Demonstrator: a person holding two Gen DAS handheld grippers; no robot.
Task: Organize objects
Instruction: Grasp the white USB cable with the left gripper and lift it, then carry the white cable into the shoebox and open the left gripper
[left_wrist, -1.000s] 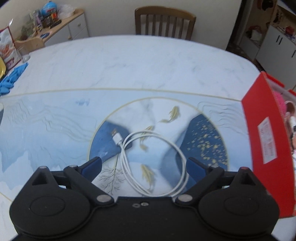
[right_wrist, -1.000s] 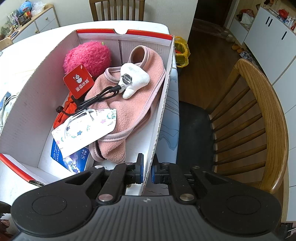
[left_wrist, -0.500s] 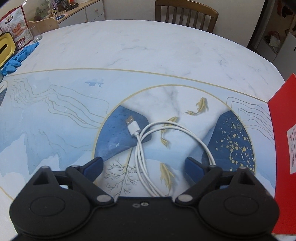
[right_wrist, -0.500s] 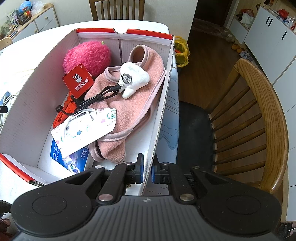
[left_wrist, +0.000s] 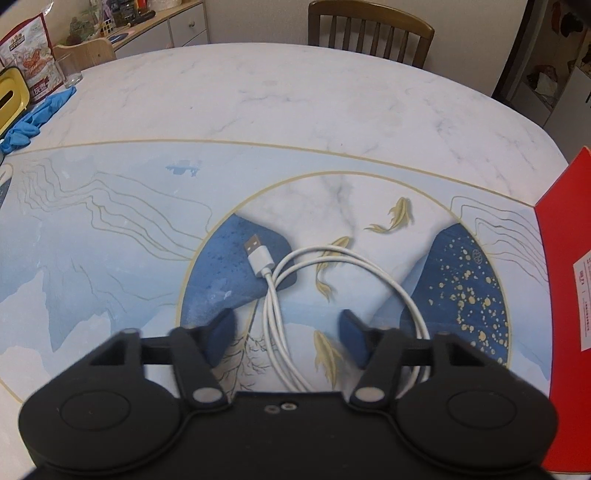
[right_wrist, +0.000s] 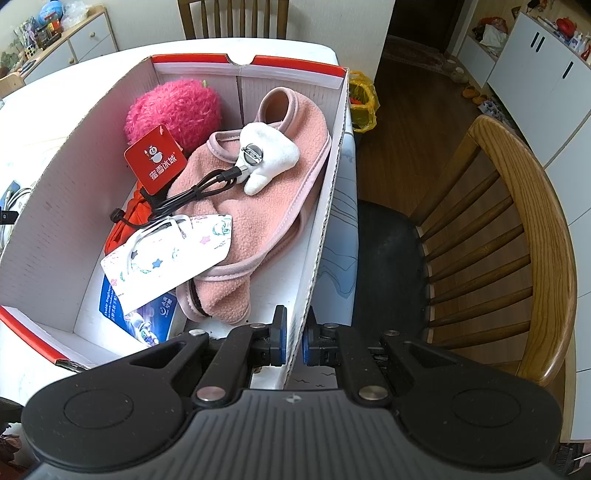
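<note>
This is a home dining room. A large oval marble-topped table (left_wrist: 295, 103) fills the left wrist view, covered in part by a printed mat with goldfish and blue hills (left_wrist: 110, 258). A wooden spindle-back dining chair (left_wrist: 369, 33) stands at its far edge, top centre, and a second one (right_wrist: 517, 236) sits on the right of the right wrist view over dark wood flooring (right_wrist: 406, 110). At upper left a low sideboard with drawers (left_wrist: 177, 26) carries household clutter. White cupboards with dark handles (right_wrist: 546, 74) fill the upper right corner.
</note>
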